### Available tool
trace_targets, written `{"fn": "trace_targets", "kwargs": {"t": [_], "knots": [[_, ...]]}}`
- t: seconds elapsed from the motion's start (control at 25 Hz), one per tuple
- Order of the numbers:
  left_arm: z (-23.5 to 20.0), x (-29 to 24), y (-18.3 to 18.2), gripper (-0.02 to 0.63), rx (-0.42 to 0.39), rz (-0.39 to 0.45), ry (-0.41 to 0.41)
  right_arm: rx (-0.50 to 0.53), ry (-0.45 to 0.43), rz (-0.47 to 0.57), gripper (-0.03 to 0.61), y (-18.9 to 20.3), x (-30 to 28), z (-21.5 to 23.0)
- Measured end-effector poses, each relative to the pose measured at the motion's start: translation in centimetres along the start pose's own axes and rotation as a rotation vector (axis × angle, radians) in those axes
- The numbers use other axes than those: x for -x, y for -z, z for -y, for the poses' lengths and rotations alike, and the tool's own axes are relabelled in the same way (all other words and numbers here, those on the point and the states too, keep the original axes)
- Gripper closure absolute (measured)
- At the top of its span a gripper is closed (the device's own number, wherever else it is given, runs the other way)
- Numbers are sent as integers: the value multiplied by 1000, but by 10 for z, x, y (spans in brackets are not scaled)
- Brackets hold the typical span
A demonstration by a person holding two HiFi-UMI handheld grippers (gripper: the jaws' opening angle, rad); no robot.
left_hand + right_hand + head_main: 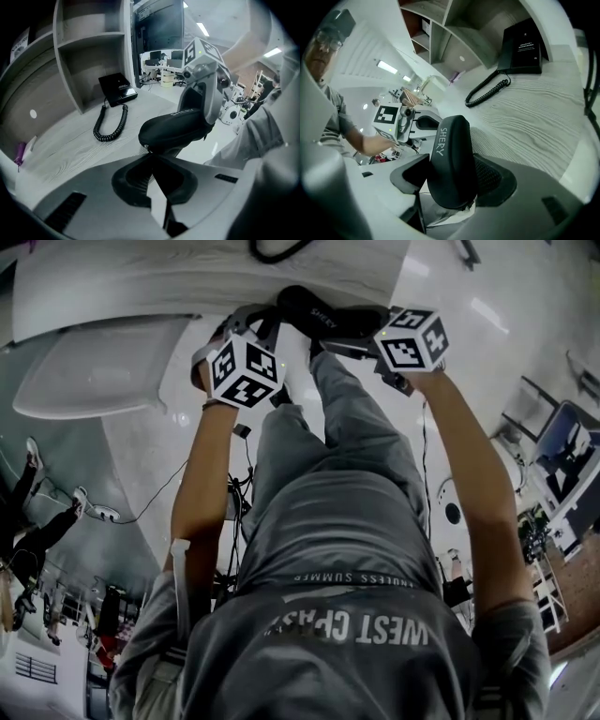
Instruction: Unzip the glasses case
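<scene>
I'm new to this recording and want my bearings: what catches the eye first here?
A black glasses case stands clamped in the right tongs, above the wood-grain desk. The left tongs are shut at its end. Behind, a black telephone with a coiled cord lies on that desk.

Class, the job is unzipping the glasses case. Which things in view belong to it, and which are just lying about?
In the job: glasses case, clamped in the right gripper; left gripper, shut at the case's end.
Lying about: black telephone; coiled cord; shelf unit.
</scene>
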State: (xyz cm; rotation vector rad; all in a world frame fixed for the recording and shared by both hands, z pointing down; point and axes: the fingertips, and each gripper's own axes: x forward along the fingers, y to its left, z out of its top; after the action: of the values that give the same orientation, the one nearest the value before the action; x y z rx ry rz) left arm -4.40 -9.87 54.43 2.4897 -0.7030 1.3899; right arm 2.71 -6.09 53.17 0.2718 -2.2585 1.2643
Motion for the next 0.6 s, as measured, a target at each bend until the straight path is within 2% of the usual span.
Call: {"fn": "trace_targets", "kwargs": {"t": [0.12,0.24,0.48,0.6], "knots": [[2,-1,2,617,6,1,-1,-37,-33,4,262,3,0,-4],[6,2,3,617,-3,-1,-6,-33,-39,-17,276,10,-2,-5],[9,5,2,617,-41,-21,-31,-29,71,-30,298,0,0,-1],[26,13,-5,618,-32,14,41,19,206,-24,302,-12,8,7]]}}
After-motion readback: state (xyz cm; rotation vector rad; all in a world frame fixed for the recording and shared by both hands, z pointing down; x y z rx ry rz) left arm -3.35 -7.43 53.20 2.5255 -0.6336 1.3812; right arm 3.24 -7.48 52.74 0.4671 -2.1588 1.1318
